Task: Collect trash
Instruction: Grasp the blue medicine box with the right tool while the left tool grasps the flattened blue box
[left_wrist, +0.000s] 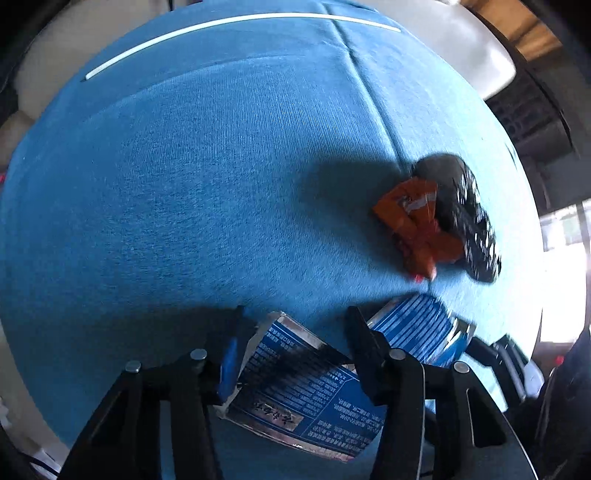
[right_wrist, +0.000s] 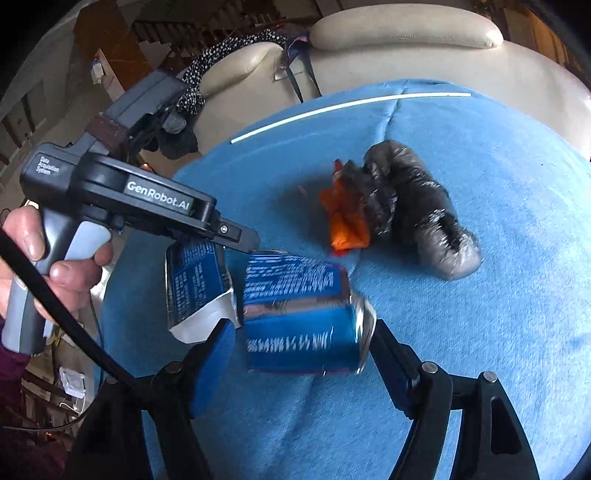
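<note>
Lettering "GenRobot.AI" marks left tongs (right_wrist: 236, 258) gripping blue carton (right_wrist: 195, 288); right tongs (right_wrist: 299, 343) clamp blue can (right_wrist: 303, 332).

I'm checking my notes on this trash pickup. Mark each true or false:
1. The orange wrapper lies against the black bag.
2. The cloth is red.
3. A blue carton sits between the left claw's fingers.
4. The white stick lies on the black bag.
1. True: the orange wrapper touches the black bag.
2. False: the cloth is blue.
3. True: the left claw is closed on a blue carton.
4. False: the white stick lies apart from the bag, near the cloth's far edge.
</note>
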